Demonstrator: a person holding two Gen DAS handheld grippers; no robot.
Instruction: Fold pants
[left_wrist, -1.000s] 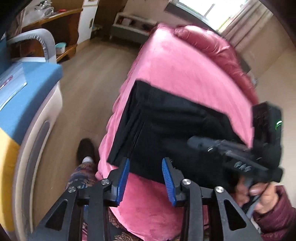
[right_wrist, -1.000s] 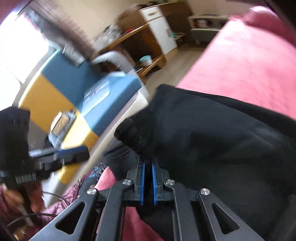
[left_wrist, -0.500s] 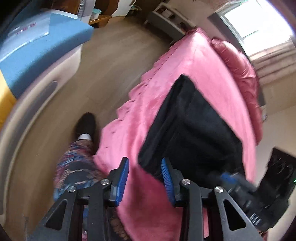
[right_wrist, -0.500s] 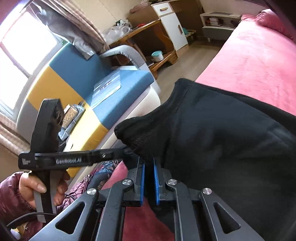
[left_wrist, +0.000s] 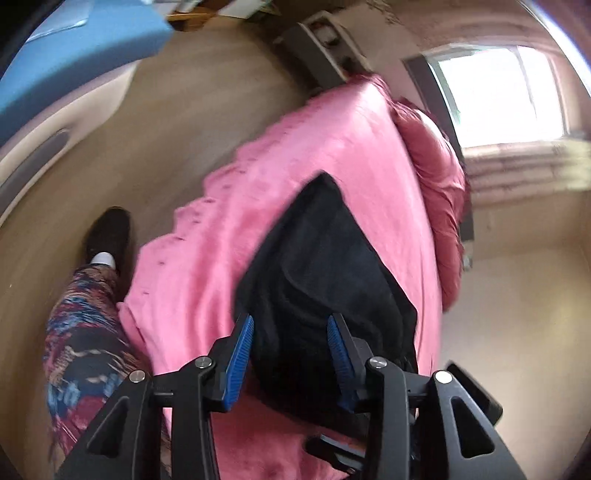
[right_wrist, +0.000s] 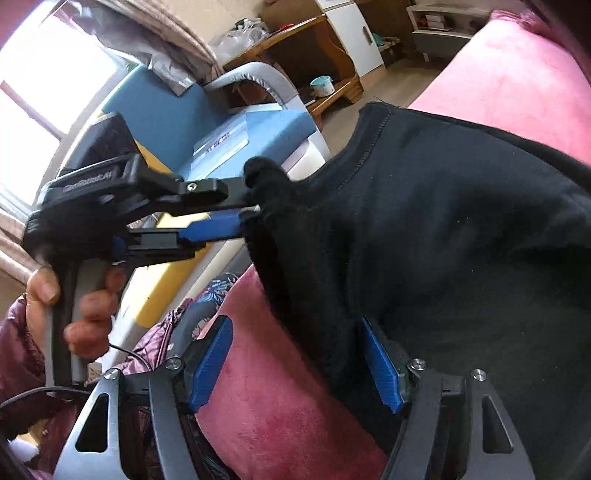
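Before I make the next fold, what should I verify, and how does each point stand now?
1. Left hand-held gripper placed at the cloth: ok, its open jaws straddle a corner of the black fabric pants.
2. Left grip closed: not ok, the blue pads stand apart.
3. Right hand-held gripper holding: not ok, it is open, with the pants edge between its pads.
4. Pants supported: ok, they lie on the pink plush bed cover.
5. Layers lined up: cannot tell, the picture is blurred.
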